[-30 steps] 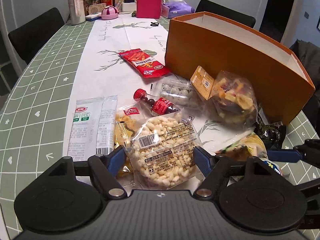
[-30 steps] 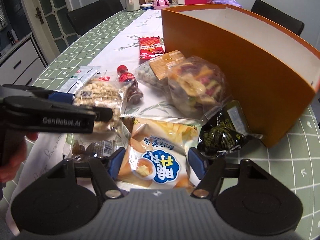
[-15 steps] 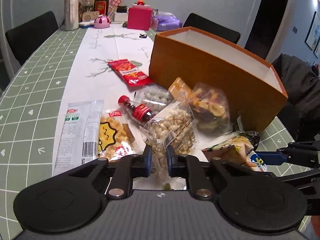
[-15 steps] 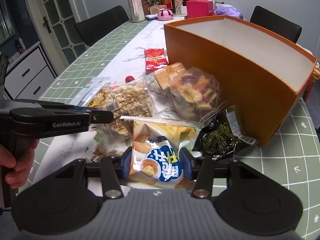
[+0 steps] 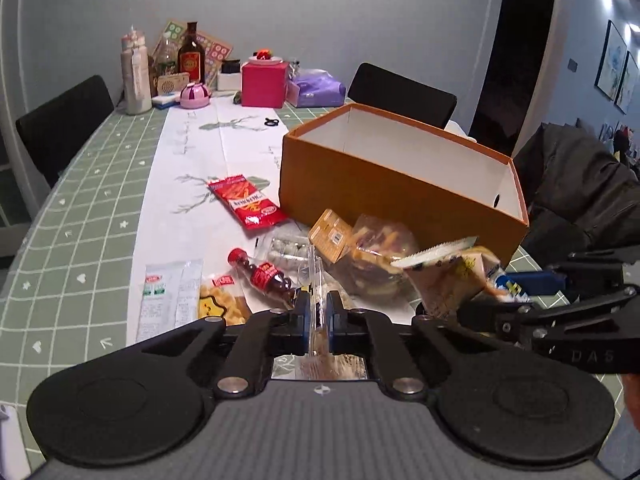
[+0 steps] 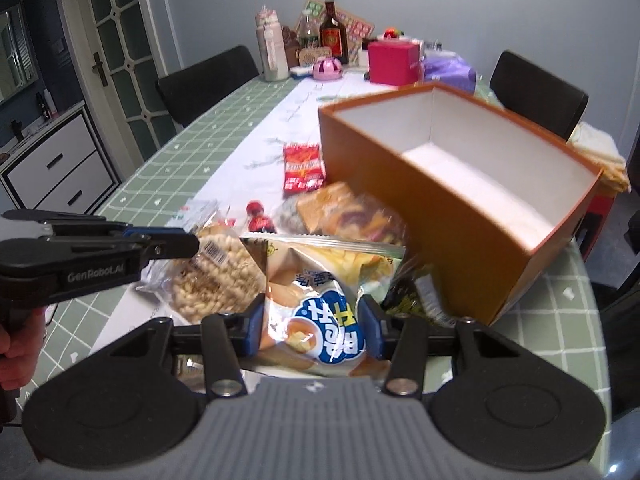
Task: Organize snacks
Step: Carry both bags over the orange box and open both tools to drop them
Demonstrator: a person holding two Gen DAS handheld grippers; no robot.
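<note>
An open orange box (image 5: 392, 188) with a white inside (image 6: 472, 172) stands on the table. My left gripper (image 5: 318, 312) is shut on the clear peanut bag (image 6: 216, 276), held edge-on above the table. My right gripper (image 6: 316, 328) is shut on a yellow snack bag with a blue label (image 6: 324, 296), lifted in front of the box; it also shows in the left wrist view (image 5: 444, 276). Loose snacks lie by the box: a red packet (image 5: 246, 204), a small cola-bottle candy (image 5: 264, 276), a dried-fruit bag (image 5: 376, 248), a white-green packet (image 5: 168, 300).
The far table end holds bottles (image 5: 136, 76), a pink box (image 5: 264, 84) and a purple bag (image 5: 316, 88). Black chairs (image 5: 400, 96) stand around. A dark jacket (image 5: 576, 184) hangs at the right. A dark green packet (image 6: 416, 296) lies beside the box.
Both grippers have risen with their bags. The left closed on the peanut bag and lifted it; the right tightened on the yellow bag and raised it toward the box.
</note>
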